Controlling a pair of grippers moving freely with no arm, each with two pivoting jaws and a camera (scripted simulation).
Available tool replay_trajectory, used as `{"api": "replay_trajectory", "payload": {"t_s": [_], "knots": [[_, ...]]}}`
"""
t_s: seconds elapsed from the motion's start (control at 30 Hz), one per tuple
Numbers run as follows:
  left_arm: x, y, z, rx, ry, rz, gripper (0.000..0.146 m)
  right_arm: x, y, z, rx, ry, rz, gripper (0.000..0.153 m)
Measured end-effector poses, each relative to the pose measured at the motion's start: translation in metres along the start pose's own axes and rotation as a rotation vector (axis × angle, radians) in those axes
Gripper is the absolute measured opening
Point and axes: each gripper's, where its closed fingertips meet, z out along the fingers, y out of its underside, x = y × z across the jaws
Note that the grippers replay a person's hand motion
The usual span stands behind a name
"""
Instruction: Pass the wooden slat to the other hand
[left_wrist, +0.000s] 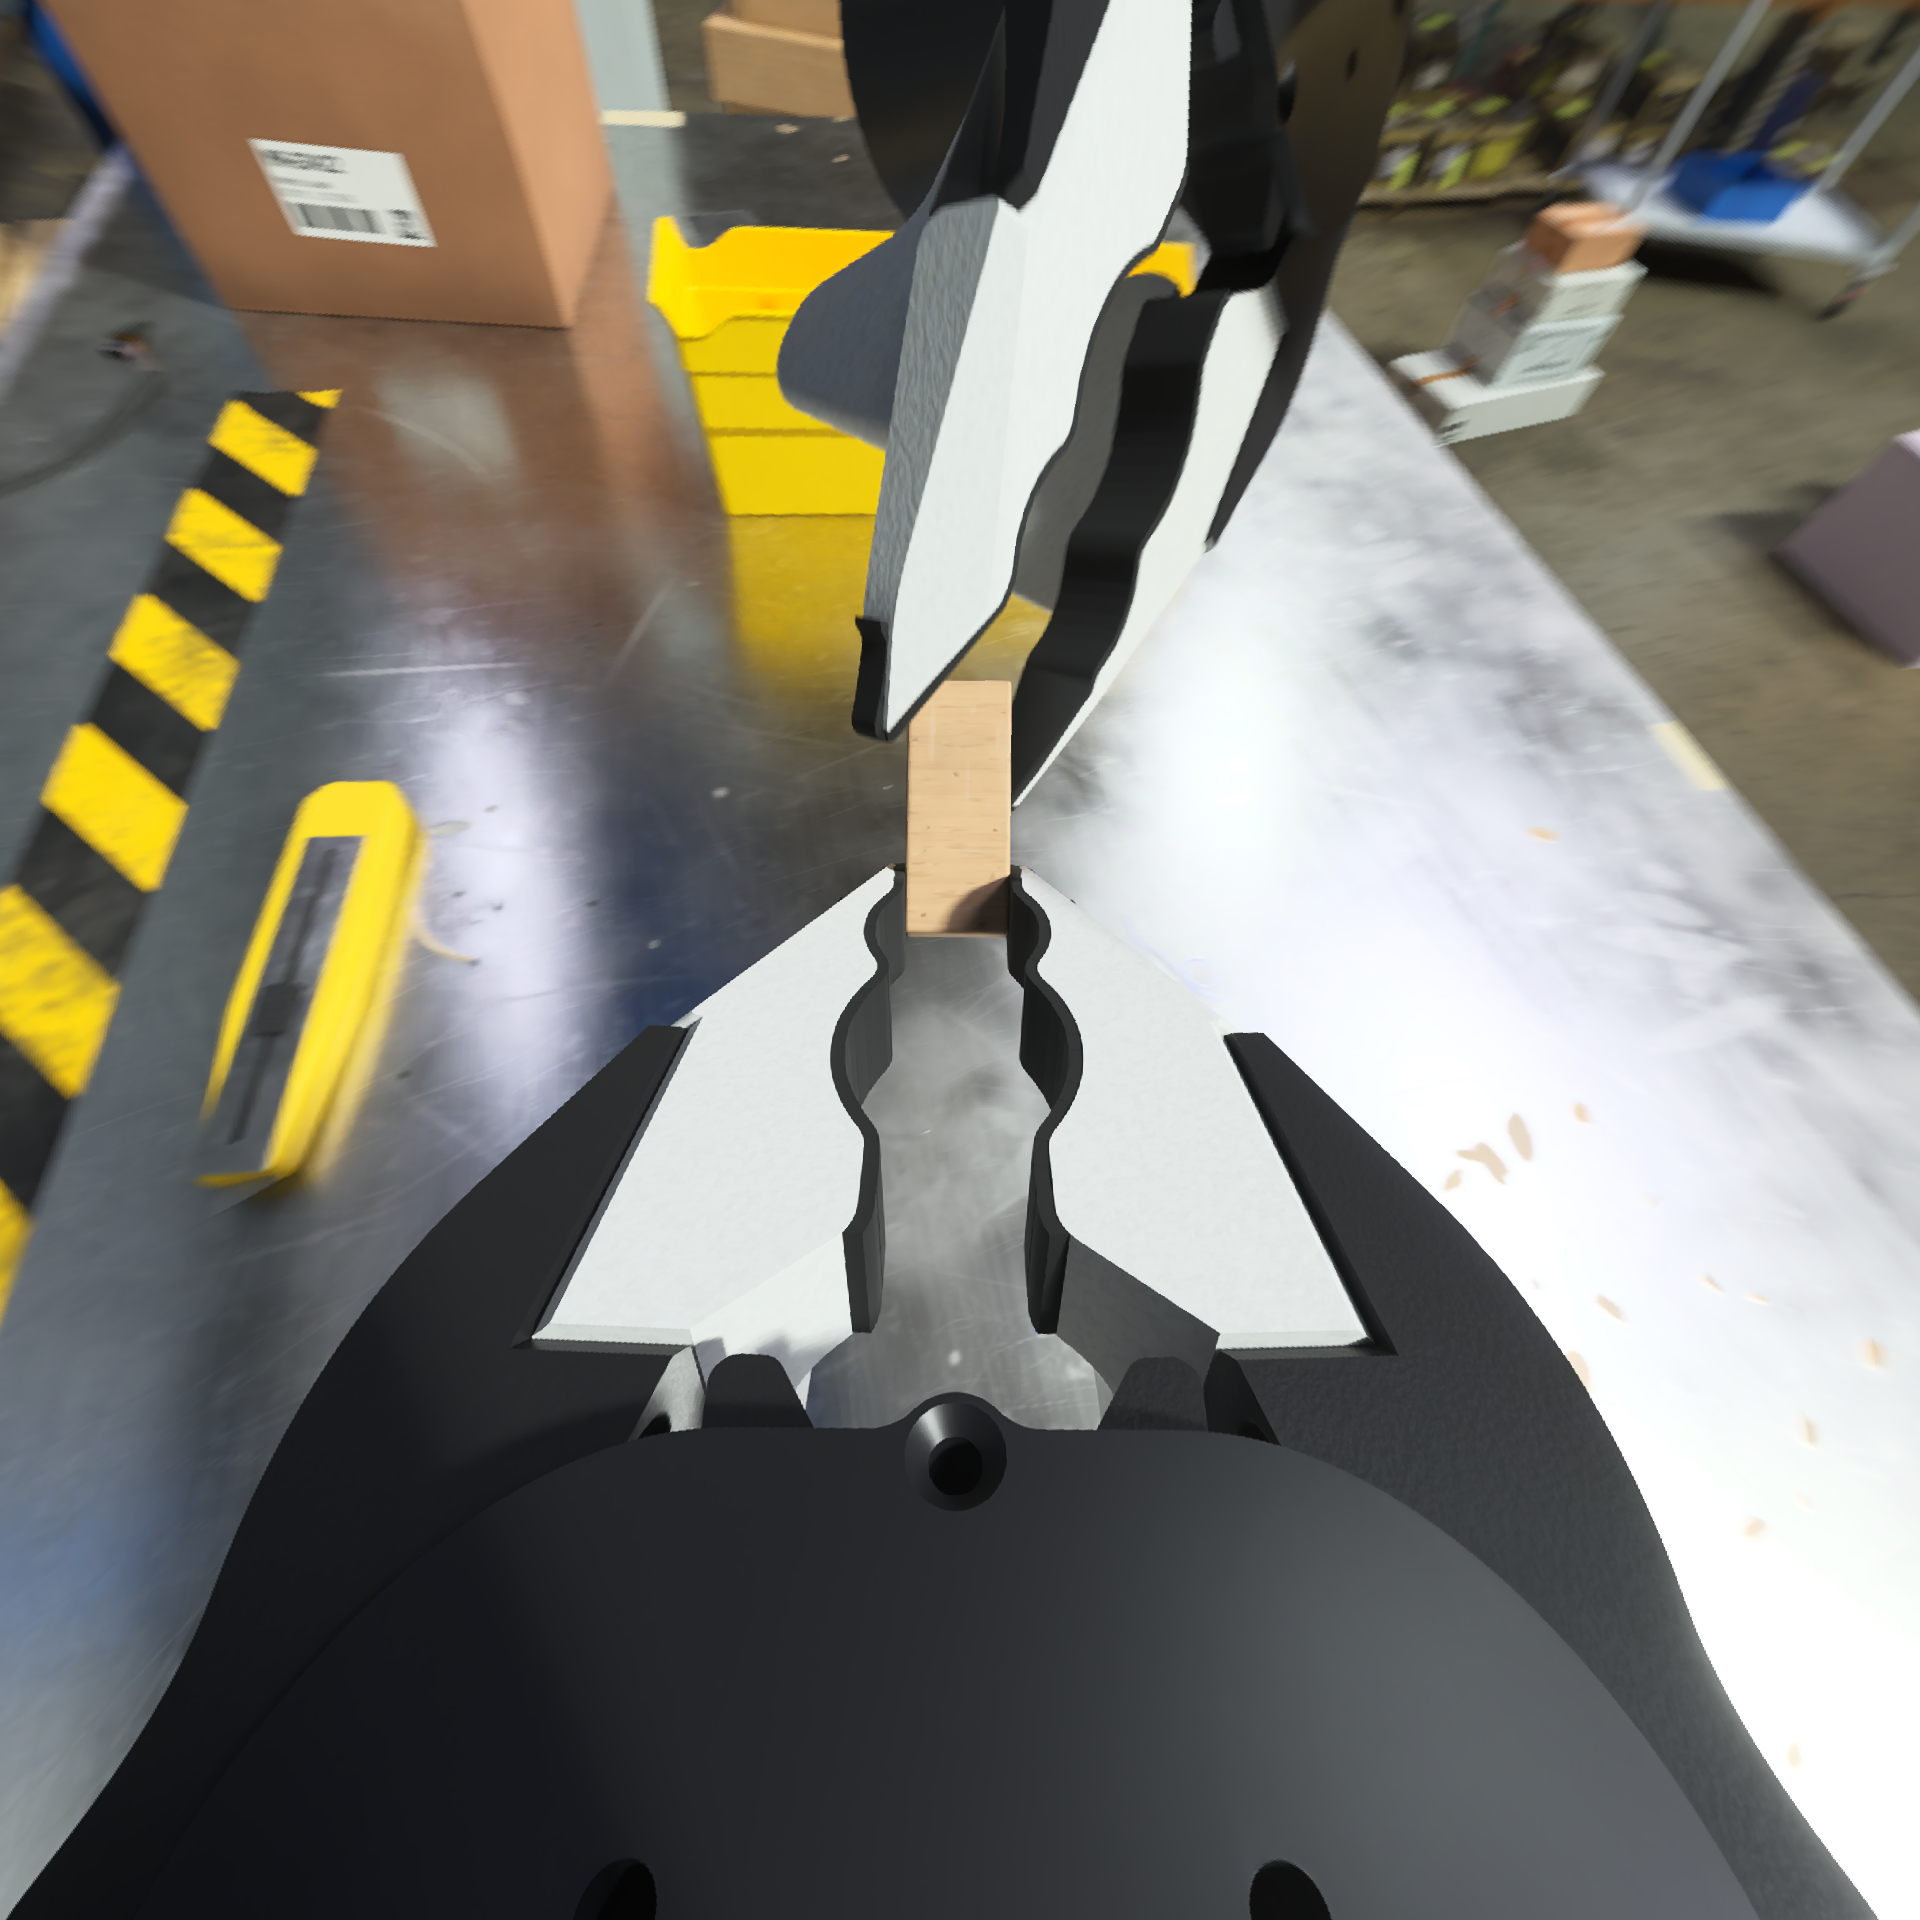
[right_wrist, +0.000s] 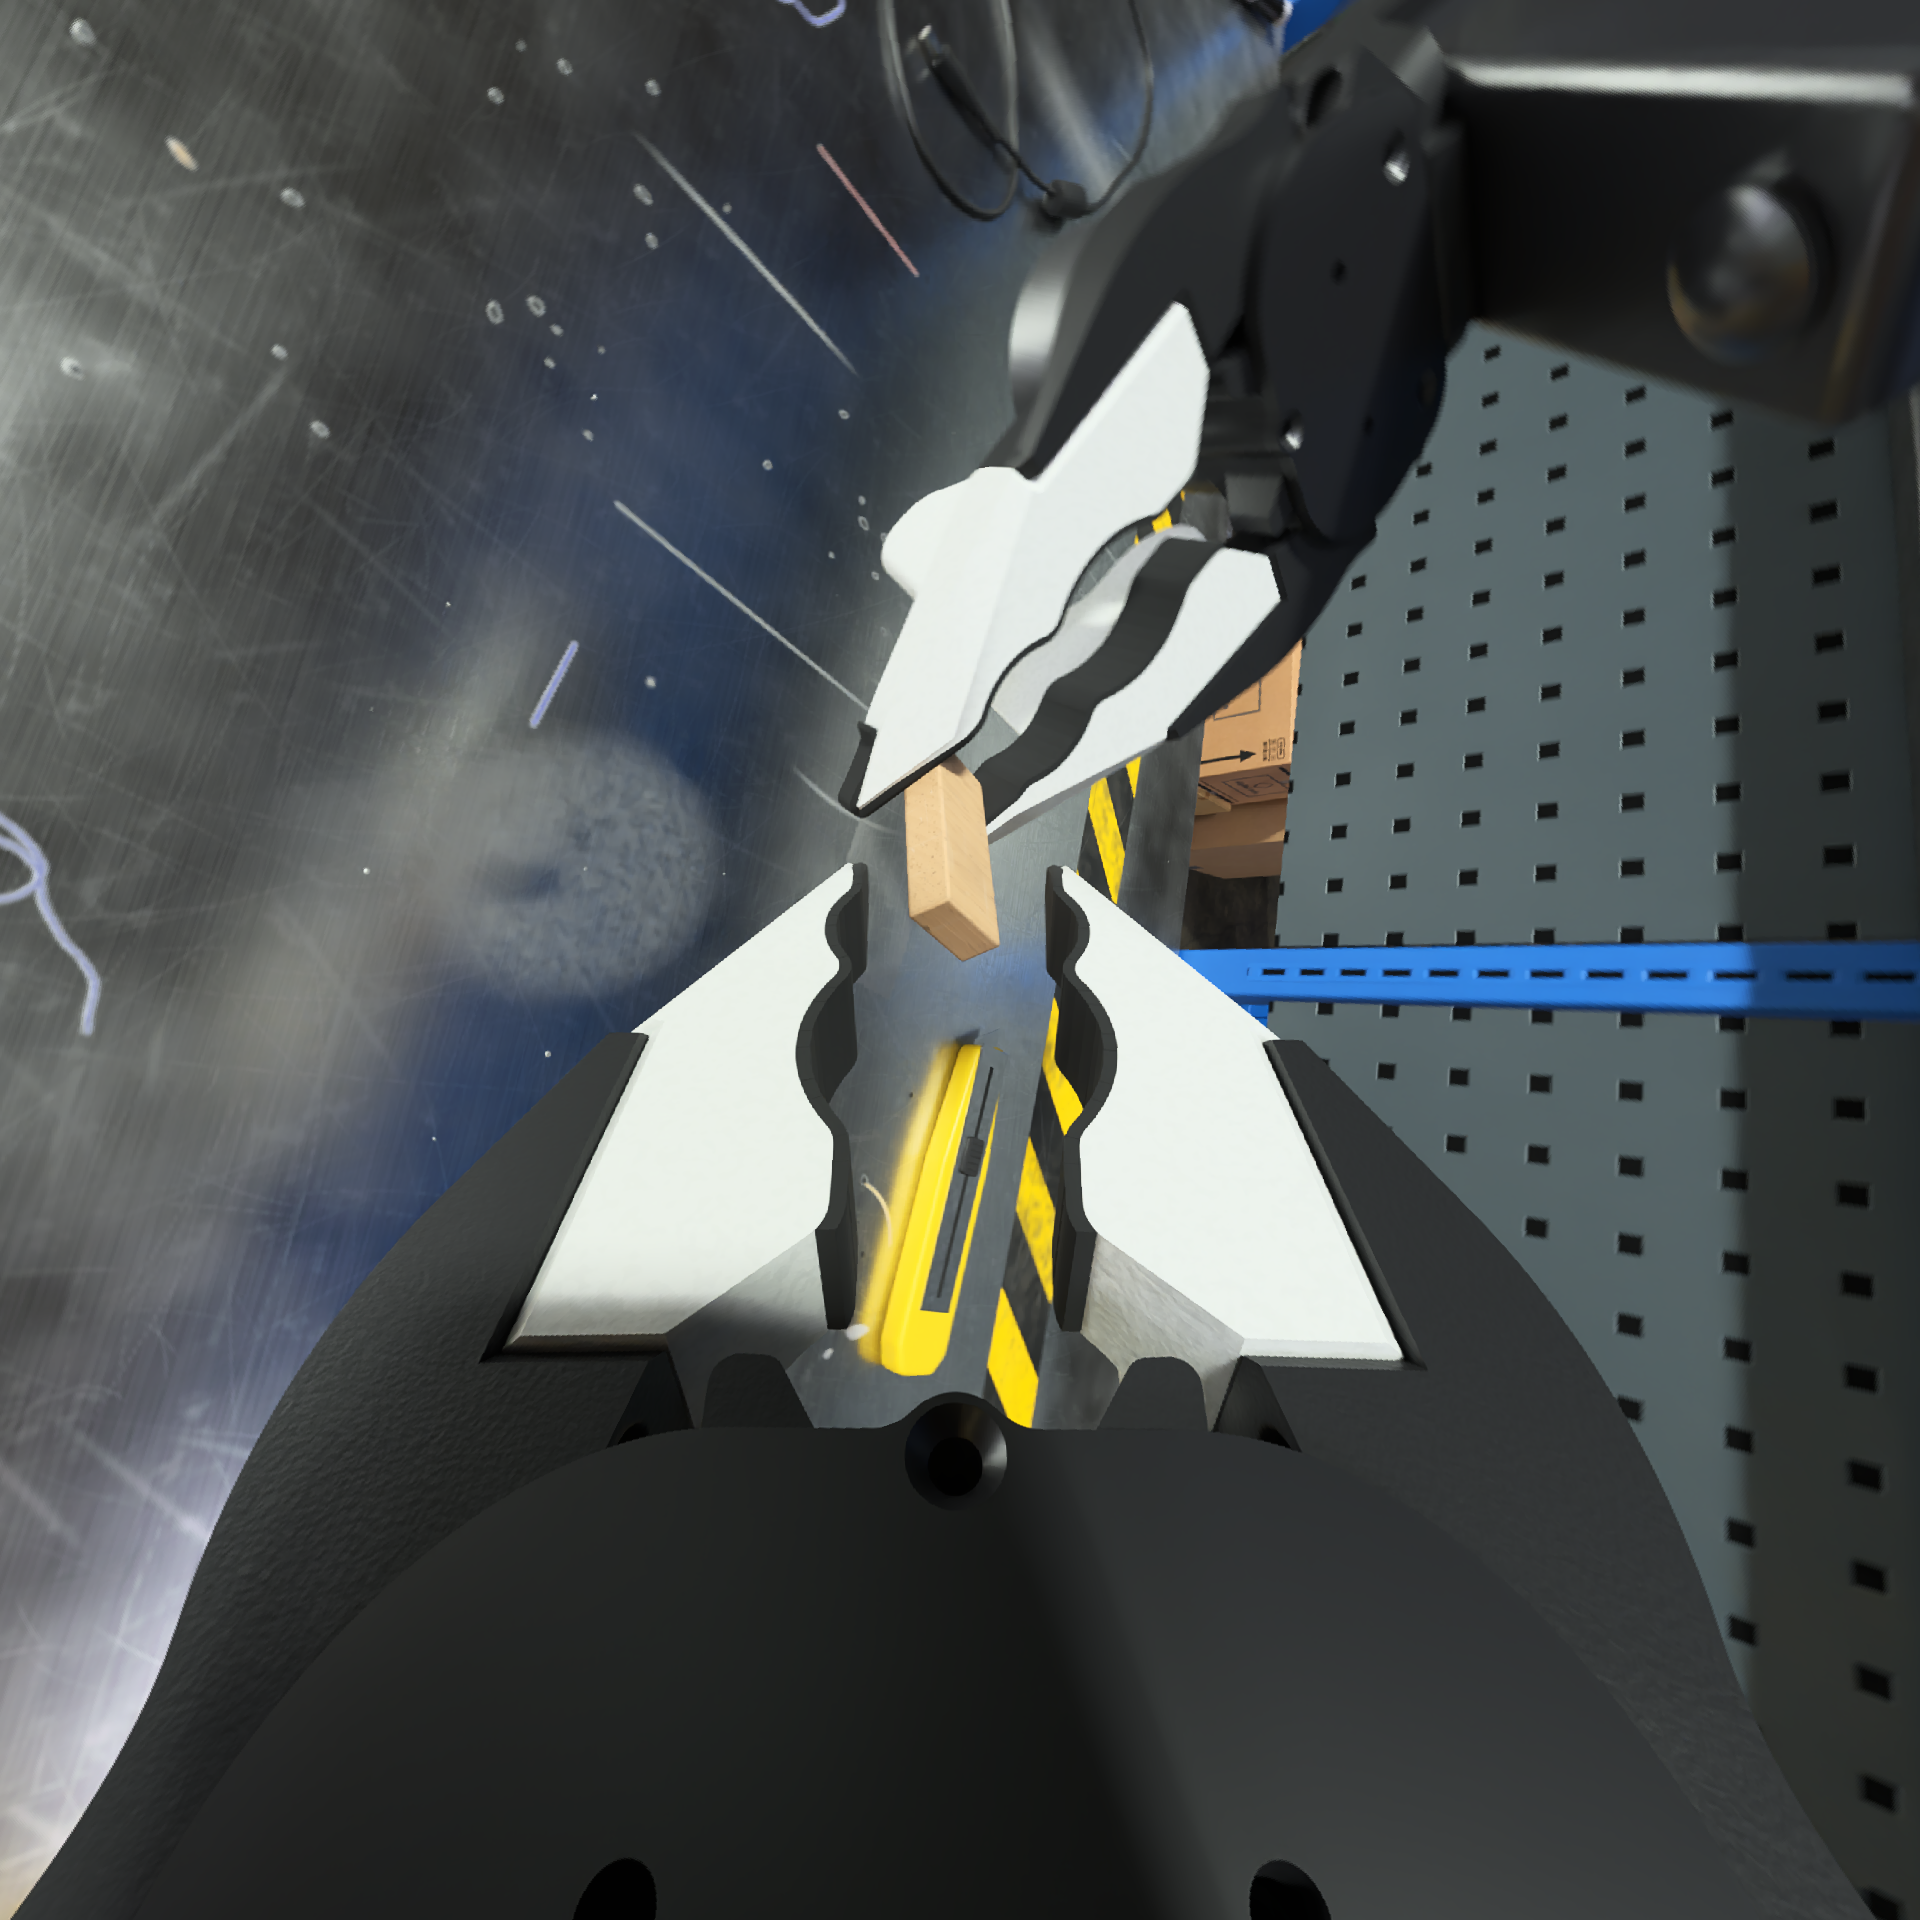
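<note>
A short light wooden slat (left_wrist: 958, 800) is pinched at its near end between the fingertips of my left gripper (left_wrist: 956, 883), held above a scratched metal table (left_wrist: 1351, 831). My right gripper (left_wrist: 951, 727) comes from above in the left wrist view, and its two fingers straddle the slat's far end. In the right wrist view my right gripper (right_wrist: 954, 883) is open, and the free end of the slat (right_wrist: 948, 862) hangs between its fingertips with a gap on each side. The left gripper (right_wrist: 930, 790) grips the slat's other end there.
A yellow utility knife (left_wrist: 301, 977) lies on the table left of the grippers and also shows in the right wrist view (right_wrist: 935, 1205). Yellow-black hazard tape (left_wrist: 135, 727) runs along the left edge. A cardboard box (left_wrist: 343, 156) and a yellow bin (left_wrist: 769, 364) stand behind. A grey pegboard (right_wrist: 1610, 727) is nearby.
</note>
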Motion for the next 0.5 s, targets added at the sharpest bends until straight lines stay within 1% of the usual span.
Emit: {"api": "replay_trajectory", "payload": {"t_s": [0.1,0.23,0.37,0.5], "knots": [[0.012,-0.004,-0.002,0.031,0.143,-0.04,0.018,-0.004,-0.005,0.0,-0.017,-0.03,-0.071,0.028],[0.026,-0.008,-0.003,0.055,0.314,-0.083,0.018,-0.006,-0.016,-0.004,-0.002,-0.058,-0.136,0.022],[0.033,-0.01,-0.005,0.068,0.434,-0.12,0.018,-0.005,-0.022,-0.006,0.005,-0.058,-0.187,0.016],[0.037,-0.01,-0.008,0.081,0.525,-0.153,0.018,-0.007,-0.025,-0.007,0.008,-0.053,-0.22,0.012]]}}
